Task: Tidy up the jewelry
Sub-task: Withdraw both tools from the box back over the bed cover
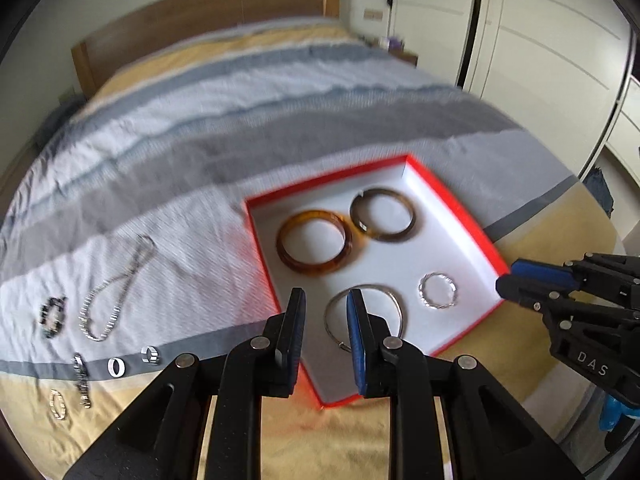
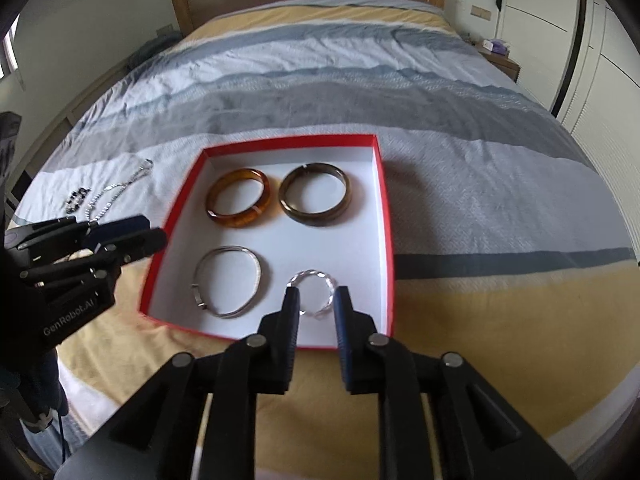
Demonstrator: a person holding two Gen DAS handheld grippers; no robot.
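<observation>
A red box (image 1: 460,216) (image 2: 386,216) with a white inside lies on the bed. In it lie an amber bangle (image 1: 315,243) (image 2: 239,197), a dark brown bangle (image 1: 383,215) (image 2: 314,193), a thin silver bangle (image 1: 394,300) (image 2: 256,276) and a small twisted silver bracelet (image 1: 438,290) (image 2: 316,276). My left gripper (image 1: 326,300) is open and empty over the box's near left corner. My right gripper (image 2: 316,294) is open and empty just above the small silver bracelet.
Loose jewelry lies on the bedspread left of the box: a silver chain (image 1: 116,292) (image 2: 116,190), a dark beaded bracelet (image 1: 52,316) (image 2: 76,200), small rings (image 1: 116,366), a dark chain (image 1: 82,380) and a gold ring (image 1: 58,403). A wooden headboard (image 1: 200,12) stands behind; wardrobes (image 1: 540,40) are at right.
</observation>
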